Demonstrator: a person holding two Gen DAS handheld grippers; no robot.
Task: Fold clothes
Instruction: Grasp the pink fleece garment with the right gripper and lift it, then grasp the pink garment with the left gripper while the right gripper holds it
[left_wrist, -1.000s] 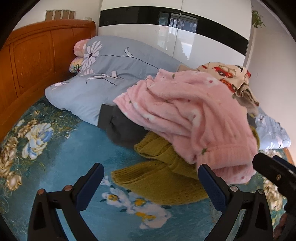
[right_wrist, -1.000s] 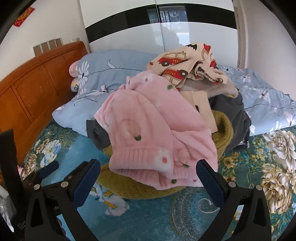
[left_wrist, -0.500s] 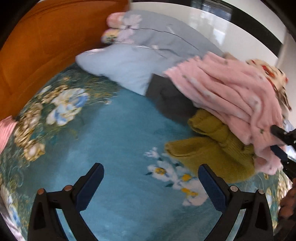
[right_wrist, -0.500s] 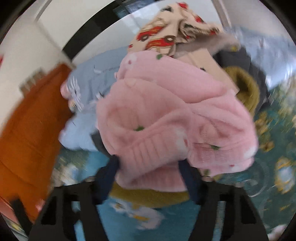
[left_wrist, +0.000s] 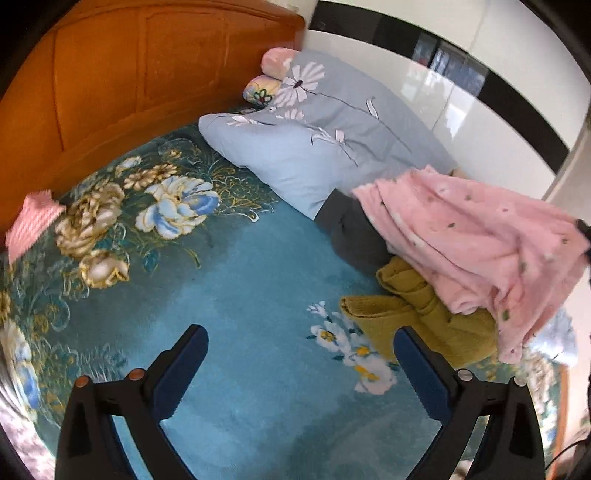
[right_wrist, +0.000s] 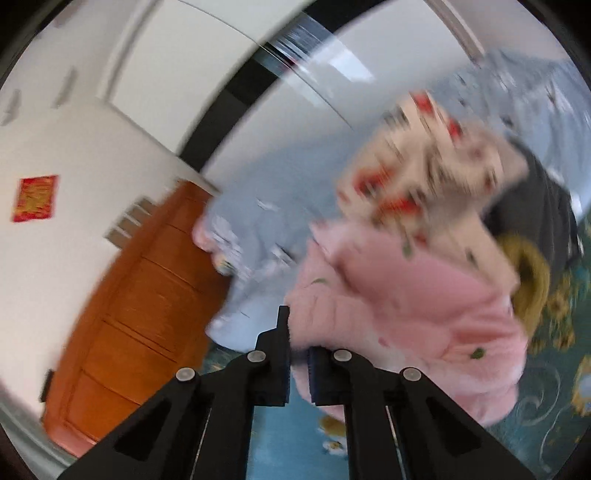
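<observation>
Left claw (left_wrist: 300, 360): fingers spread wide, gripping nothing, hovering above the teal floral bedspread (left_wrist: 240, 280). Right claw (right_wrist: 298, 354): fingers pressed nearly together, pinching an edge of the pink fleece garment (right_wrist: 410, 310); that view is blurred. In the left view the pink fleece garment (left_wrist: 476, 236) sits at 3 o'clock, draped over a mustard knit sweater (left_wrist: 417, 314) and a dark grey garment (left_wrist: 354, 236). A cream car-print garment (right_wrist: 424, 173) lies at 1 o'clock of the pile. Blue-grey duvet (left_wrist: 332, 136) beside the wooden headboard (left_wrist: 129, 77).
</observation>
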